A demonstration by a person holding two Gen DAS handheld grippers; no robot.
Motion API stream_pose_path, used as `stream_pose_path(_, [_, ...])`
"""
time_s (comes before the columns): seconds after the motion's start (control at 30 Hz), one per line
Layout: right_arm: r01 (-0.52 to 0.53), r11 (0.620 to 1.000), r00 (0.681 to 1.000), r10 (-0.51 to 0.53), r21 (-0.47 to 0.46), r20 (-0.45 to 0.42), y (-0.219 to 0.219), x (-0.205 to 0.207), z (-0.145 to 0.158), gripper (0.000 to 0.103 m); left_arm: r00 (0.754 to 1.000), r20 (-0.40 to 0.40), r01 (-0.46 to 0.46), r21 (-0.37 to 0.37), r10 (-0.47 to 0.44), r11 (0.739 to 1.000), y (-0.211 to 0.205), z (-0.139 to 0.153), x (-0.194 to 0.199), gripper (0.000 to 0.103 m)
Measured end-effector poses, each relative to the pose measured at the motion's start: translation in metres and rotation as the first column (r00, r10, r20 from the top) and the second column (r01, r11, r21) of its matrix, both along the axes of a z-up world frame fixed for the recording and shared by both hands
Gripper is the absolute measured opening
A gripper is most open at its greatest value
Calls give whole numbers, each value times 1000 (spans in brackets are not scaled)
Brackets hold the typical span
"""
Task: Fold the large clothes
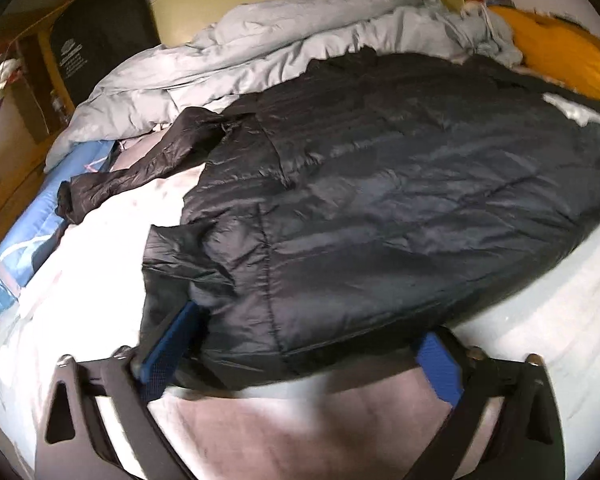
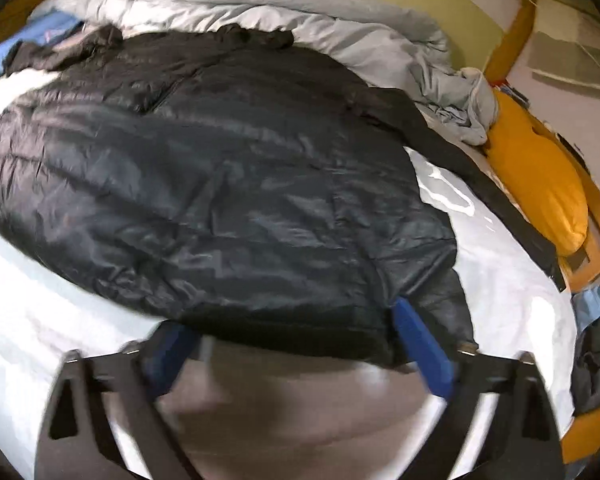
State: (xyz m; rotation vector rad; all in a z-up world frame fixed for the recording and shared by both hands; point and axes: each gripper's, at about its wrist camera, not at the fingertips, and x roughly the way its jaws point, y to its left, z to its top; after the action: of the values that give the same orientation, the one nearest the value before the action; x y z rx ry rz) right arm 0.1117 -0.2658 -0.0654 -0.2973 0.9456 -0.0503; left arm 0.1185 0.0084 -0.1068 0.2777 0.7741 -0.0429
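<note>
A large black quilted puffer jacket (image 1: 380,208) lies spread across a white bed sheet (image 1: 80,280); it also shows in the right wrist view (image 2: 220,184). One sleeve (image 1: 132,168) stretches toward the left. My left gripper (image 1: 304,344) is open, its blue pads at either side of the jacket's near hem; the left finger (image 1: 172,344) is partly under the fabric. My right gripper (image 2: 296,340) is open too, straddling the near hem, with its right finger (image 2: 420,348) beside the jacket's corner.
A crumpled grey duvet (image 1: 260,40) is heaped behind the jacket. An orange pillow (image 2: 540,184) lies at the right by the wooden bed frame (image 2: 596,208). Blue bedding (image 1: 24,248) hangs at the left edge. Dark clothes (image 2: 596,368) lie off the bed's right side.
</note>
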Motion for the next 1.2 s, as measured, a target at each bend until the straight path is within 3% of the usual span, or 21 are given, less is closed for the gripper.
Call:
stream_pose_path(0.03, [3,1000,1000,-3,24,-3,-2,0,1,53,1000,-1,11,-9,-11,1000,1,2,-1,67])
stream_pose_path(0.07, [8,999,1000,-8,37,-4,-5,0,2,48,1000,-8,22,-11,-22,1000,0,4,-1,41])
stream_pose_path(0.1, [7,998,1000,-7,55,-8,-6,-1,2,40,999,-22,45,-20,-45,999,-2,5,-3,30])
stream_pose_path(0.13, [-3,997,1000,4,76,-12,-6,-2,4,33,998,-22,56,-21,-56,998,-4,6,-6,28])
stream_pose_path(0.23, [-26,997,1000,26,76,2,-3,-9,8,25,997,-15,80,0,-80,997,-9,14,-22,24])
stream_pose_path(0.47, [-68,984,997,75,166,-31,-9,-57,17,23,988,-114,100,-40,-104,994,16,23,-83,21])
stream_pose_path(0.53, [-90,986,994,97,139,-45,-3,-73,15,23,986,-127,105,-39,-109,994,18,26,-93,21])
stream_pose_path(0.63, [-90,987,994,98,136,-51,-1,-85,20,26,986,-132,91,-64,-99,994,24,36,-98,24])
stream_pose_path(0.77, [-52,986,998,55,156,-14,-10,-81,36,44,993,-109,31,-98,-41,995,35,47,-88,58])
stream_pose_path(0.9, [-66,989,998,62,132,32,-11,-71,52,49,997,-74,3,-149,-14,989,43,63,-78,62])
stream_pose_path(1.13, [-45,994,988,30,98,149,-19,-31,81,87,999,27,-16,-130,20,991,43,97,-34,82])
stream_pose_path(1.2, [-31,990,989,11,135,149,-25,-10,85,88,999,41,-29,-137,35,990,47,101,-14,85])
